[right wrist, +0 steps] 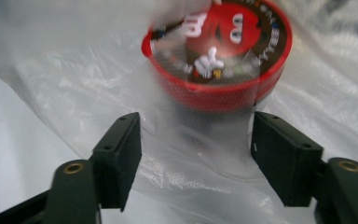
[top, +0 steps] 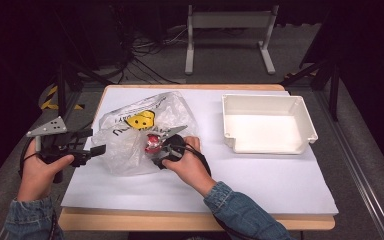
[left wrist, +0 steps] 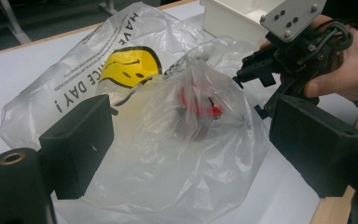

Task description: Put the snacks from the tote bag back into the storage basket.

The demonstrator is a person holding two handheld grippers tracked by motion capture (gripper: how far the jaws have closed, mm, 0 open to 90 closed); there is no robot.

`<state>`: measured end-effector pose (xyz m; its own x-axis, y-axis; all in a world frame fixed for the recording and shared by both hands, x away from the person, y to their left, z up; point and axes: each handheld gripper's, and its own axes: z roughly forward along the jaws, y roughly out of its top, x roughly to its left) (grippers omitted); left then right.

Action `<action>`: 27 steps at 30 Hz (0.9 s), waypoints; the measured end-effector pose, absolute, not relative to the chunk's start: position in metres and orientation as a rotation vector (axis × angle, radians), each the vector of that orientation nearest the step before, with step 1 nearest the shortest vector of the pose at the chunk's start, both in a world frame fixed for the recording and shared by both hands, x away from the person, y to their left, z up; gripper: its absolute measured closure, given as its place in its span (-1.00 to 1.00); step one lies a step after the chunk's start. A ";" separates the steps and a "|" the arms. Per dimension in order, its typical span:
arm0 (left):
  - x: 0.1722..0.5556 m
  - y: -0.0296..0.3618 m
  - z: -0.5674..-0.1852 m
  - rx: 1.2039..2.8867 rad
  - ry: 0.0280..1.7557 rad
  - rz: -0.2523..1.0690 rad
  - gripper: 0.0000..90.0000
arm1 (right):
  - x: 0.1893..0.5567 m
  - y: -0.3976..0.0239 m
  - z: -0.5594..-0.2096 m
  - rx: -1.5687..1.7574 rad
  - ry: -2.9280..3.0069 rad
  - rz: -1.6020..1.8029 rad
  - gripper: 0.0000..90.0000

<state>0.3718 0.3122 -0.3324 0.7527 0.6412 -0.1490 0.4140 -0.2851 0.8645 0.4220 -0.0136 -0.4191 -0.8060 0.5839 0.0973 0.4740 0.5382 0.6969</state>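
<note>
Your left gripper, at the left of the high view, has its jaws set wide around the near fold of the clear plastic bag; in the left gripper view the film bulges between the pads, but I cannot tell whether they pinch it. Your right gripper is inside the bag mouth with its jaws apart and nothing pressed between them. The round red candy tin lies within the bag at centre of the high view, upper middle of the right gripper view, just beyond the pad tips. The white tray sits well apart at upper right.

Judgement: the step in hand is seizing the tin. Advance the right jaws until the pads straddle the tin's rim on both sides, keep loose film out from between pad and tin, then close squarely. Hold the bag steady with the left so the mouth stays open
</note>
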 end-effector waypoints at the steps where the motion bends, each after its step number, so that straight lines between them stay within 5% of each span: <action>1: 0.372 0.312 -0.332 1.921 0.806 0.277 -0.67 | 0.422 -0.013 -0.421 0.909 2.628 1.101 -0.17; 10: 0.371 0.312 -0.332 1.917 0.811 0.275 -0.67 | 0.427 -0.013 -0.441 0.960 2.612 0.933 -0.59; 27: 0.371 0.312 -0.332 1.920 0.807 0.280 -0.69 | 0.424 -0.014 -0.420 0.876 2.545 1.032 -0.83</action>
